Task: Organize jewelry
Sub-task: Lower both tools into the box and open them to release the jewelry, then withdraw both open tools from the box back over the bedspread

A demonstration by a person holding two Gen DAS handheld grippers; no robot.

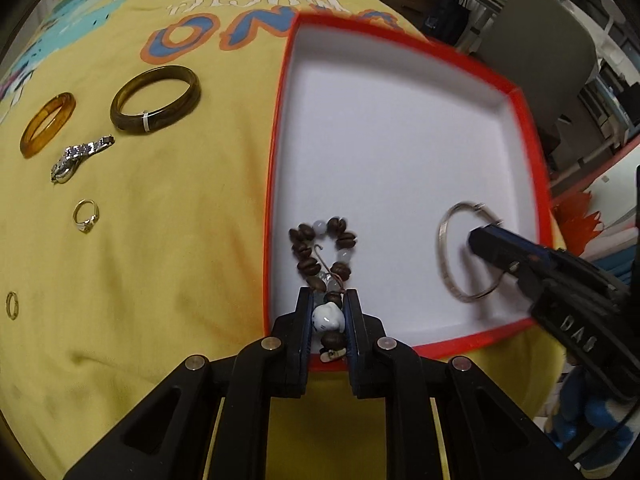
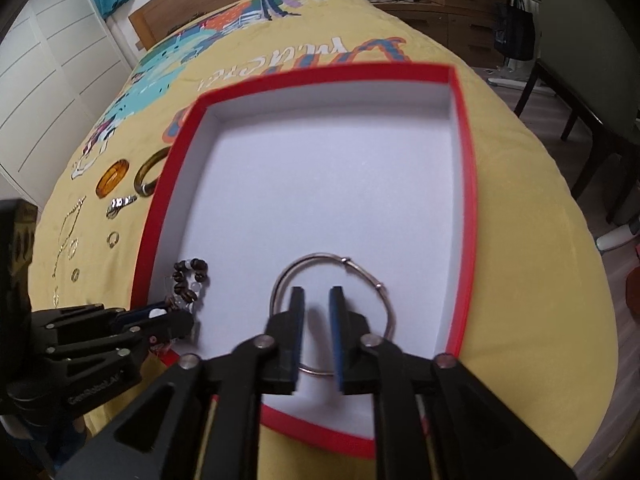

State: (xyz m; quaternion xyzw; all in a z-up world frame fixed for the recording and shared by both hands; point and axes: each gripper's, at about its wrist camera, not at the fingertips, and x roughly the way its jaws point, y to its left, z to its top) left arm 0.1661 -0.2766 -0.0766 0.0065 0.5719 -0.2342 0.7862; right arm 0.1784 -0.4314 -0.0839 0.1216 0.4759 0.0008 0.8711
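Observation:
A red-rimmed tray [image 1: 276, 128] with a white floor lies on a yellow cloth; it also shows in the right wrist view [image 2: 466, 184]. My left gripper [image 1: 329, 300] is shut on a brown bead bracelet [image 1: 308, 248], whose loop lies in the tray's near left corner [image 2: 188, 280]. My right gripper [image 2: 316, 292] is open above a thin silver bangle [image 2: 352, 264] that lies flat in the tray [image 1: 444, 256]. The bangle runs under the fingers.
Left of the tray on the cloth lie a dark green bangle [image 1: 156, 100], an amber bangle [image 1: 47, 124], a silver watch-like chain [image 1: 78, 156], a gold ring [image 1: 86, 216], a small ring [image 1: 12, 304] and a thin necklace [image 2: 66, 236]. Chairs stand beyond the table.

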